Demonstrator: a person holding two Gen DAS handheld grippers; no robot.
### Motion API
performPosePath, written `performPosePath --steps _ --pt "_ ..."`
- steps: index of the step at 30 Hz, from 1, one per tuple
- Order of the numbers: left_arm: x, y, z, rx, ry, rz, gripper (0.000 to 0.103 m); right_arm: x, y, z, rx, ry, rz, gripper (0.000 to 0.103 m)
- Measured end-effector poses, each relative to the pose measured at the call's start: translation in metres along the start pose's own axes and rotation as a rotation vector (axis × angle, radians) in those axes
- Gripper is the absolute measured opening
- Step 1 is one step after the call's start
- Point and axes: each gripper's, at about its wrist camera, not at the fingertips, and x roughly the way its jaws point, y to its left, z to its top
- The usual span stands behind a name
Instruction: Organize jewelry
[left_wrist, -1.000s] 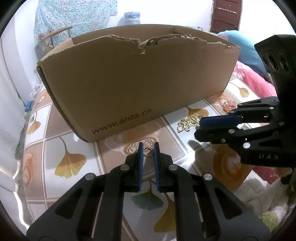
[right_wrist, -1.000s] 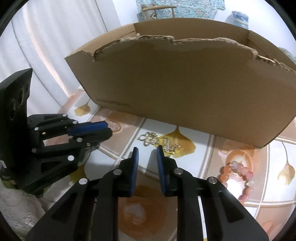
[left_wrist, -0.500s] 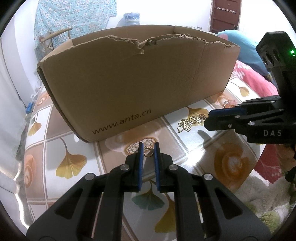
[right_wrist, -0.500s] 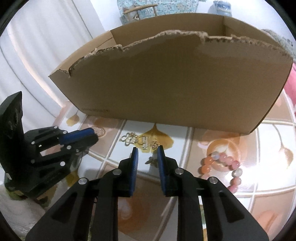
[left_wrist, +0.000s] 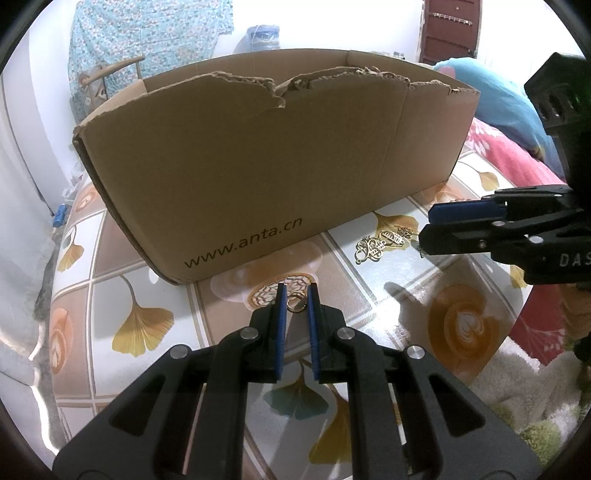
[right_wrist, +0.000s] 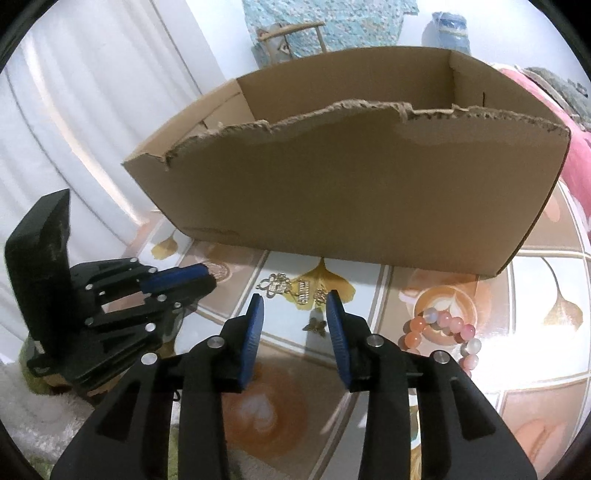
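Partly hidden: box (right_wrist: 332, 192) interior, bracelet (right_wrist: 443, 332) cut off.

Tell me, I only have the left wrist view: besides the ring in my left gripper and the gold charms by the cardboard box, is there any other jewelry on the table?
Observer: Yes. A bracelet of pink and orange beads lies on the table, to the right of the right gripper.
Operator: Is anything between the right gripper's jaws?
Observer: A small butterfly-like charm lies on the table between them. The jaws are opening and the pads do not touch it.
Operator: And where are the gold charms from that side?
Observer: The gold charms lie just beyond the right fingertips, in front of the cardboard box.
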Motion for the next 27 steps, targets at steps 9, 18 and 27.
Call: performPosePath --steps 9,18,27 --pt "0.001 -0.002 0.0 -0.004 -0.001 0.003 0.01 0.009 0.011 0.008 -0.044 -0.001 0.041 0.035" --pt "0.0 -0.002 0.0 -0.006 -0.004 -0.001 0.01 0.022 0.021 0.017 -0.076 0.011 0.064 0.026" --pt "0.001 -0.002 -0.001 -0.005 -0.007 -0.003 0.01 0.03 0.024 0.016 -0.106 0.044 0.038 0.012"
